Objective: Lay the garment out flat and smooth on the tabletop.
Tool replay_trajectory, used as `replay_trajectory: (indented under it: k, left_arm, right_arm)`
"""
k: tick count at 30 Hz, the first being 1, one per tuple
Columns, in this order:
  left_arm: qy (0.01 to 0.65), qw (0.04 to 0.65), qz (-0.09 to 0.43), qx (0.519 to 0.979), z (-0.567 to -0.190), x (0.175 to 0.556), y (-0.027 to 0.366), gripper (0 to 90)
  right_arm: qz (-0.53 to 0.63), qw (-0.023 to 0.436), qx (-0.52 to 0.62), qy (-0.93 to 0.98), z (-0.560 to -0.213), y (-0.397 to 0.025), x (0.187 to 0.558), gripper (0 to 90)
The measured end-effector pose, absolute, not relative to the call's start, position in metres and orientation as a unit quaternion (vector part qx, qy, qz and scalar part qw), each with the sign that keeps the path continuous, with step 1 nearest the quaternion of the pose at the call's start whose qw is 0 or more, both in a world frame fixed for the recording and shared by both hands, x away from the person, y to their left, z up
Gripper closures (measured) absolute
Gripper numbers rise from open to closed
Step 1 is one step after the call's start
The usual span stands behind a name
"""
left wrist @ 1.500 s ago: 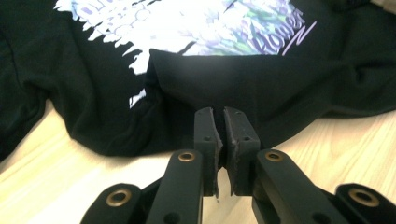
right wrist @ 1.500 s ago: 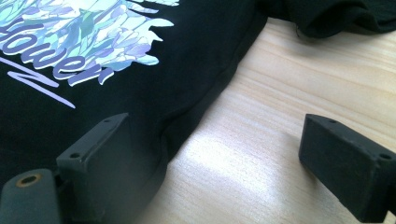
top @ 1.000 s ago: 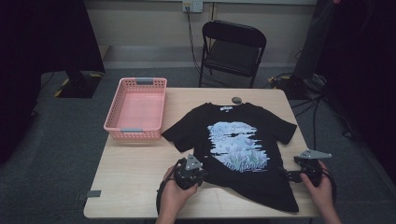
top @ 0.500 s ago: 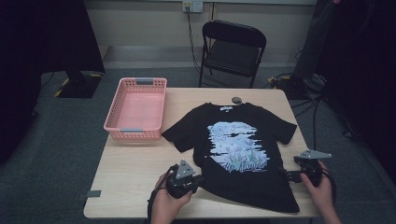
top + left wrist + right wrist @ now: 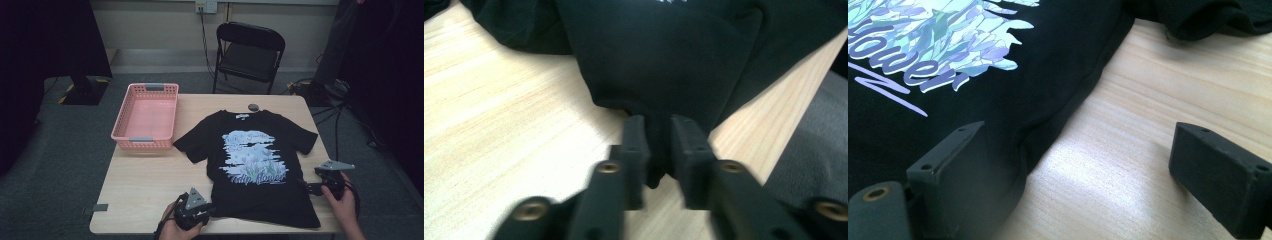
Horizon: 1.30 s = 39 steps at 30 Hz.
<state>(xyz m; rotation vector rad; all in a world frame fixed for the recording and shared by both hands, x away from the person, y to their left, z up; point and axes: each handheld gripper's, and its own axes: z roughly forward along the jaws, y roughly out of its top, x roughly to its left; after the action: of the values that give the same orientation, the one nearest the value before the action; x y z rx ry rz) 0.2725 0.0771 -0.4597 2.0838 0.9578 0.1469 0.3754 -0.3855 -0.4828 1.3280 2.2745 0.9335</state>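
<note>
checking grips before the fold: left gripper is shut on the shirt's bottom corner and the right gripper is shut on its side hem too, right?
Not quite. The left gripper is shut on the black t-shirt, but the right gripper is open: in the right gripper view its jaws stand wide apart, one over the side hem, the other over bare table.

Matt black cloth T-shirt with a printed front lies on a smooth pale wood table.

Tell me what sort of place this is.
Probably a lab or studio set up for recording, not a home: a bare wooden table on grey carpet, a folding chair against the wall, and cables trailing across the floor.
</note>
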Motion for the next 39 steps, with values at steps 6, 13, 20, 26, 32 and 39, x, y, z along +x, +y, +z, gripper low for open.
replay_trajectory:
  k: [6, 13, 20, 26, 32, 39]
  left_arm:
    - [0.39, 0.444, 0.081, 0.802, -0.455, 0.288, 0.078, 38.8]
    - [0.409, 0.448, 0.067, 0.793, -0.459, 0.32, 0.076, 51.9]
    - [0.414, 0.423, 0.045, 0.805, -0.464, 0.331, 0.071, 89.3]
    - [0.398, 0.405, 0.051, 0.822, -0.46, 0.322, 0.071, 90.0]
    - [0.385, 0.404, 0.059, 0.828, -0.452, 0.308, 0.072, 90.0]
    - [0.385, 0.391, 0.051, 0.835, -0.456, 0.292, 0.078, 90.0]
  right_arm:
    - [0.329, 0.173, 0.469, 0.802, -0.483, -0.385, 0.375, 8.1]
    - [0.329, 0.173, 0.469, 0.802, -0.483, -0.385, 0.376, 8.0]
    - [0.329, 0.173, 0.469, 0.802, -0.483, -0.385, 0.376, 8.0]
    - [0.329, 0.173, 0.468, 0.802, -0.483, -0.385, 0.376, 7.9]
    - [0.329, 0.173, 0.468, 0.802, -0.483, -0.385, 0.376, 7.9]
    - [0.329, 0.173, 0.468, 0.802, -0.483, -0.385, 0.376, 7.9]
